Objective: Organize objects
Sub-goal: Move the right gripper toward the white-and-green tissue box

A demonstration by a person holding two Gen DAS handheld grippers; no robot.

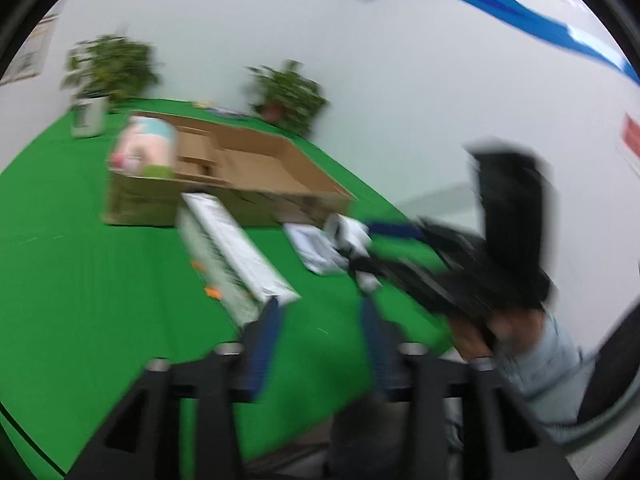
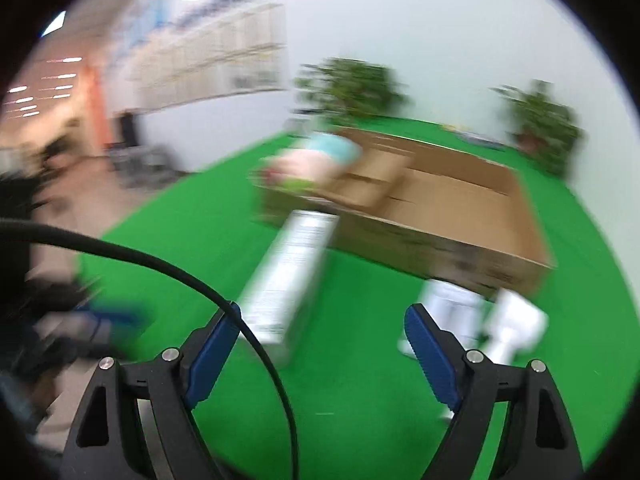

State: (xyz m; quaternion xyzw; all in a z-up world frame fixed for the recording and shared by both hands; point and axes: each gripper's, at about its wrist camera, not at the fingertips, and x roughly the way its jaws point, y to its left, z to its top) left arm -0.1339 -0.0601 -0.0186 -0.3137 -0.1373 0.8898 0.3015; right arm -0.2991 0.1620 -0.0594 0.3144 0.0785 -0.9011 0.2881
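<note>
Both views are blurred. A long white box (image 1: 236, 248) (image 2: 288, 276) lies on the green mat in front of an open cardboard box (image 1: 140, 200) (image 2: 440, 248). A pink and teal pack (image 1: 146, 146) (image 2: 316, 160) sits in the cardboard box's left end. My left gripper (image 1: 320, 308) is open over bare mat, its left finger beside the long box's near end. My right gripper (image 2: 323, 312) is open and wide, with nothing between its fingers. A flat white packet (image 1: 316, 250) and a small white object (image 1: 348, 236) (image 2: 516, 328) lie to the right.
Two potted plants (image 1: 112, 68) (image 1: 288, 92) and a white container (image 1: 90, 114) stand at the mat's far edge by the wall. A black cable (image 2: 200, 280) crosses the right wrist view. The right gripper's black body (image 1: 500, 240) and a hand (image 1: 480, 328) fill the left view's right side.
</note>
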